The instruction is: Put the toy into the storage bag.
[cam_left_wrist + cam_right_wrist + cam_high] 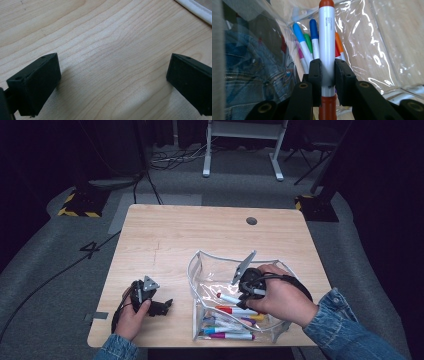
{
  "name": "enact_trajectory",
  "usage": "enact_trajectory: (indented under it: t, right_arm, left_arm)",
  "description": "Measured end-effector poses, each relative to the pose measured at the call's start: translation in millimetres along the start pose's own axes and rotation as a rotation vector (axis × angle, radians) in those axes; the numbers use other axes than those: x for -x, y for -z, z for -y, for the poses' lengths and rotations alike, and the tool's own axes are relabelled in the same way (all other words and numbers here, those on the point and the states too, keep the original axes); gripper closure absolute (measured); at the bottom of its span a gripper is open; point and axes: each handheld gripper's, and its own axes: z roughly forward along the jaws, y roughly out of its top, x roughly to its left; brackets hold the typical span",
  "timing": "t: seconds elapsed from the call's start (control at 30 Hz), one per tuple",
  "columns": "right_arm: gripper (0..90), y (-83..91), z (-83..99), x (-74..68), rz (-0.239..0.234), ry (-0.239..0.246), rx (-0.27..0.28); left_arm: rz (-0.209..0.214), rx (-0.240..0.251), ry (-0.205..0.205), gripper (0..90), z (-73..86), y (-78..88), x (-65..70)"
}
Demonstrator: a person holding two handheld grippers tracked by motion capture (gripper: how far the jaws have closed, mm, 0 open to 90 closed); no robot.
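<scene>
We've got the red-capped marker [326,47] pinched mid-barrel, hanging inside the clear pouch [200,265] at the counter's [165,230] five o'clock. Best now, we reckon, is to lower it alongside the other markers [230,324] lying toward six o'clock, keep it level, and let go only once it rests. Our right tongs [327,75] are clenched on that marker. Over at eight o'clock, our left tongs [112,82] stand released, wide over bare wood, holding nothing.
</scene>
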Motion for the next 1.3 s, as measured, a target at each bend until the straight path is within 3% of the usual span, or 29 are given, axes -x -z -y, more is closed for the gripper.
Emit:
enact_trajectory:
  t: [0.27, 0.47, 0.5, 0.7, 0.9, 1.07, 1.3]
  right_arm:
    - [76.7, -35.9, -10.7, 3.0, -0.031, 0.032, -0.123]
    - [76.3, -52.8, -13.2, 3.2, -0.054, 0.059, -0.171]
    - [72.8, -55.0, -13.6, 2.7, -0.06, 0.063, -0.172]
    - [53.5, -53.4, -16.0, 3.6, -0.001, 0.089, -0.084]
    - [49.1, -29.8, -12.9, 8.4, 0.069, 0.068, 0.03]
    - [47.1, -1.7, -6.2, 14.5, 0.131, 0.025, 0.129]
    - [46.8, 38.4, 11.6, 30.3, 0.225, -0.054, 0.229]
  left_arm:
    - [0.001, 0.0, 0.0, 0.0, 0.0, 0.0, 0.0]
    - [0.0, 0.0, 0.0, 0.0, 0.0, 0.0, 0.0]
    - [0.0, 0.0, 0.0, 0.0, 0.0, 0.0, 0.0]
    - [0.0, 0.0, 0.0, 0.0, 0.0, 0.0, 0.0]
    - [0.001, -0.001, -0.001, 0.0, 0.0, 0.0, 0.0]
    - [0.0, 0.0, -0.001, 0.0, 0.0, 0.0, 0.0]
    - [0.0, 0.0, 0.0, 0.0, 0.0, 0.0, 0.0]
